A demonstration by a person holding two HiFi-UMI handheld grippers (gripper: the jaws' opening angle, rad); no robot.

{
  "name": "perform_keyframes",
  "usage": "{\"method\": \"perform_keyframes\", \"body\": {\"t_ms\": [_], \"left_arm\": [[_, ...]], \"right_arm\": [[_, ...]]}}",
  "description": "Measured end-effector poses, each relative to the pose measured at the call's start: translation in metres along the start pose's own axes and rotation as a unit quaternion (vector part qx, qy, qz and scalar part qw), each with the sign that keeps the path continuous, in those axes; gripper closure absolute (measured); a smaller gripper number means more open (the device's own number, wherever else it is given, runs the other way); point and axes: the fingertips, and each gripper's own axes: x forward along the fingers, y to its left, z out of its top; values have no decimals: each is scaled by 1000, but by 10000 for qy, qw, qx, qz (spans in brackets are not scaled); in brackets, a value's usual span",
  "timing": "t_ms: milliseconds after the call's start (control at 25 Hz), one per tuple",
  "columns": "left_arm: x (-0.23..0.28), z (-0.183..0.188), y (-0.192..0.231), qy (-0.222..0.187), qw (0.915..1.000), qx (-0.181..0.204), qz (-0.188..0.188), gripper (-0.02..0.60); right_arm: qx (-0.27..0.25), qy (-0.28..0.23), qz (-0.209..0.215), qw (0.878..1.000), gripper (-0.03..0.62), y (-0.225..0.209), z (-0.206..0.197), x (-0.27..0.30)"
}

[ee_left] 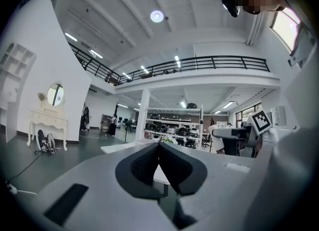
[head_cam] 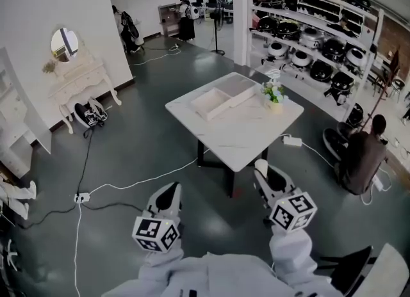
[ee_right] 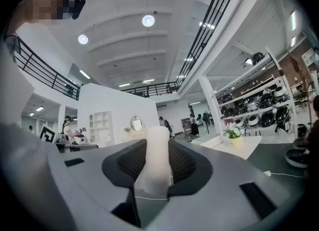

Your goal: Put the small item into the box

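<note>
Head view: we stand well back from the desk (head_cam: 250,139), off its near corner. The left gripper (head_cam: 168,194) and right gripper (head_cam: 264,173) hang low over the floor, short of the desk. The box (head_cam: 211,105) lies along the far-left edge, between the left and far corners, open upward. A second shallow white part (head_cam: 238,88), perhaps its lid, touches it toward the far corner. We see nothing inside either, but they are too small here to be sure. A flower pot (head_cam: 275,100) stands by the far-right edge, just beside that second part.

Left gripper view: the jaws are pressed together at the tips; nothing sits between them.

Right gripper view: the jaws pinch the small item (ee_right: 155,160), a white, round-ended cylinder; it stands upright between the pads (ee_right: 184,163), clamped on its lower body, with the rounded top clear above them. The item is thus well apart from the box, which shows far off at the right beside the flower pot.

Handling, our judgement:
- The item looks light, matte and not slippery; it is possibly a little soft, so a moderate squeeze should do.
- It does not look fragile.
- The mid-to-low hold on its sides seems sound.
- Being round, it may roll once freed, so we would release it low inside the box walls.
</note>
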Motion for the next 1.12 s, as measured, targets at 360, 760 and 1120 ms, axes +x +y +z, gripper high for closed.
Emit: {"method": "perform_keyframes", "body": {"t_ms": [360, 760, 1120], "left_arm": [[0, -10, -10, 32, 9999, -26, 96, 583], [3, -16, 15, 185, 9986, -122, 484, 583], [34, -22, 46, 284, 9981, -148, 528, 583]], "right_arm": [[34, 5, 87, 10000, 476, -11, -5, 1], [-2, 156, 369, 9992, 476, -4, -12, 33], [95, 226, 369, 9990, 476, -19, -23, 82]]}}
